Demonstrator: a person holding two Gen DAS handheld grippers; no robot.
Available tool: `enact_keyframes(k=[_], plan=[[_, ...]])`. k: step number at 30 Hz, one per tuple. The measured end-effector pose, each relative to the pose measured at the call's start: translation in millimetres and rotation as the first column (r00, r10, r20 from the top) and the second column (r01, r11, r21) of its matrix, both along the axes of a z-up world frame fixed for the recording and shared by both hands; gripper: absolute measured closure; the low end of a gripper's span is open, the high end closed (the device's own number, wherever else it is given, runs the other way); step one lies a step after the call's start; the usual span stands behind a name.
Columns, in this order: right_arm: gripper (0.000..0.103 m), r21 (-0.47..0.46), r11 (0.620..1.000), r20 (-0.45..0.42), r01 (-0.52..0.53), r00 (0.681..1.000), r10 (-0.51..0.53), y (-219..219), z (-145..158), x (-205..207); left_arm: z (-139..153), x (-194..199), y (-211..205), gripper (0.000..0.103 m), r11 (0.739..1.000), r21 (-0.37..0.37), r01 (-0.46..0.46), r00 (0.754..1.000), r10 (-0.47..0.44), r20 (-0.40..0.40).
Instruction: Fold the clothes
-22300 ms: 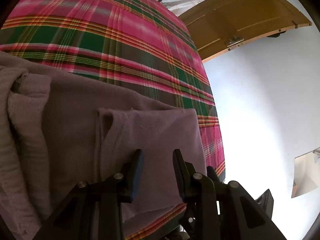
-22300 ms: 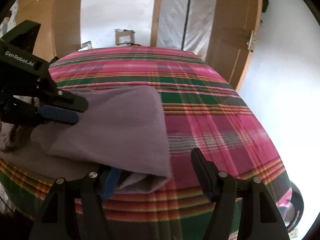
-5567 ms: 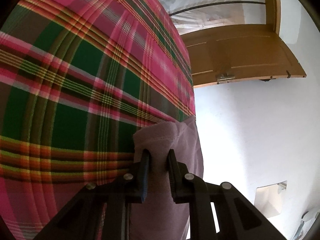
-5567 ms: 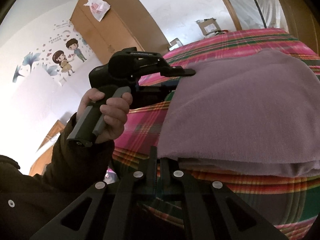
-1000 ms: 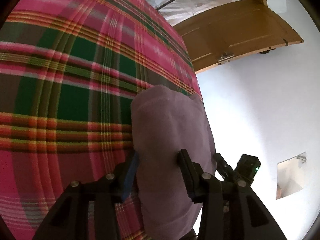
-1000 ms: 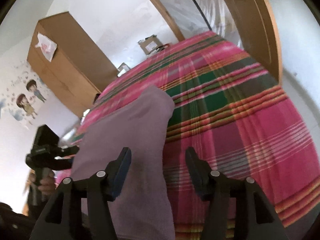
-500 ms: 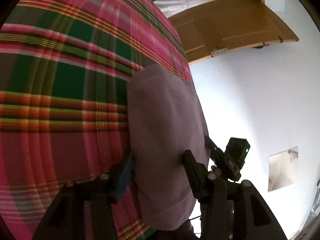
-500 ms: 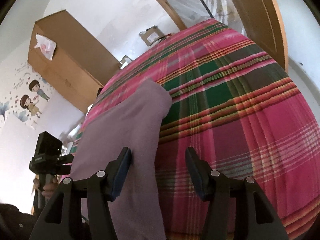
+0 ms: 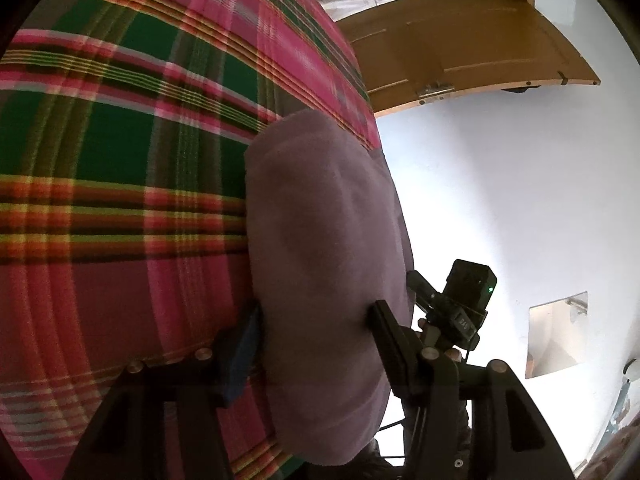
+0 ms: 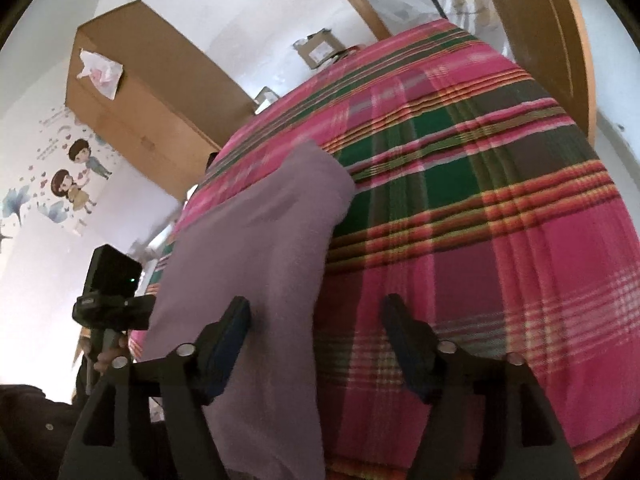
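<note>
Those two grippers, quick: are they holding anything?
Left gripper: open, holding nothing, above the folded mauve garment.
Right gripper: opening, holding nothing.

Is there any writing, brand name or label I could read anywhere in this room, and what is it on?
No text can be read here.
Pale lettering above the cartoon couple wall sticker: too small and blurred.
Small white marking on the black handheld gripper seen from the left wrist: blurred.
Label on the brown cardboard box beyond the plaid bedspread: too small.
</note>
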State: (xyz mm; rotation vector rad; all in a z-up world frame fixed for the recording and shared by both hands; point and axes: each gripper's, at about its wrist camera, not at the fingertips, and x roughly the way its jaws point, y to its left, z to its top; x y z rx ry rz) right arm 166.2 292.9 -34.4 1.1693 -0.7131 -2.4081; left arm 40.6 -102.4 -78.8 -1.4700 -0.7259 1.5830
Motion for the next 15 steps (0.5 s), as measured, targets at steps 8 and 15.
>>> enact_keyframes(k=[8,15], plan=[[0.032,-0.042,0.998,0.000,-0.053,0.999,0.053,-6.0,-0.4,-9.9,-2.4,2.7,2.4,0.045,0.999,0.030,0.023,1.000,-0.024,0.017],[0.032,-0.073,0.993,-0.005,-0.095,0.995,0.095,-17.9,-1.0,-10.8,-4.2,3.3,6.5,0.043,0.997,0.068,0.032,0.998,-0.035,0.050]])
